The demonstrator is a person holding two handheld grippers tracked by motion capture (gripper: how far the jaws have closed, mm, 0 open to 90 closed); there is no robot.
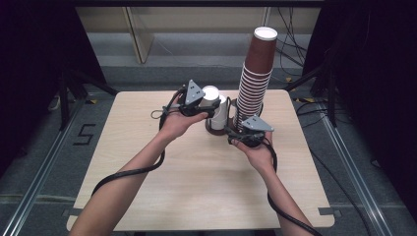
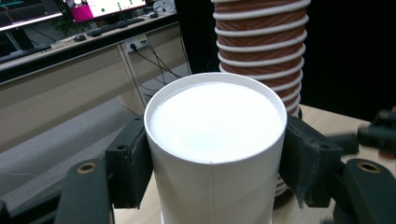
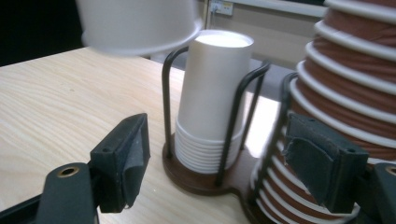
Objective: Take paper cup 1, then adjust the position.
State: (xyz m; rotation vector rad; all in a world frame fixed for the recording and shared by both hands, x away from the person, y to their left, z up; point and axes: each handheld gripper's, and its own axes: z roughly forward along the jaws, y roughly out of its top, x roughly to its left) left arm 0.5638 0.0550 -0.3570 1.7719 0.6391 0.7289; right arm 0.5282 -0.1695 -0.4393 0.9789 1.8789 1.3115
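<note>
Cups stand in two stacks in our holder [image 3: 196,179]: white stack [image 3: 212,100] and brown stack [image 1: 255,78]. Our left gripper [image 1: 209,109] clenches one white cup [image 2: 215,140], raised above the white stack. Our right gripper [image 1: 241,133] is released beside the brown stack.

**2 handheld grippers, bare forearms**

The left gripper [image 1: 209,109] and right gripper [image 1: 241,133] are black, each topped by a grey 3-cornered plate (small screws dot it). A thick black cable trails from each along a bare, sleeveless forearm. Each gripper view shows 2 blocky black jaws with worn, dark pads [image 3: 130,161] and brass-ringed holes.
</note>
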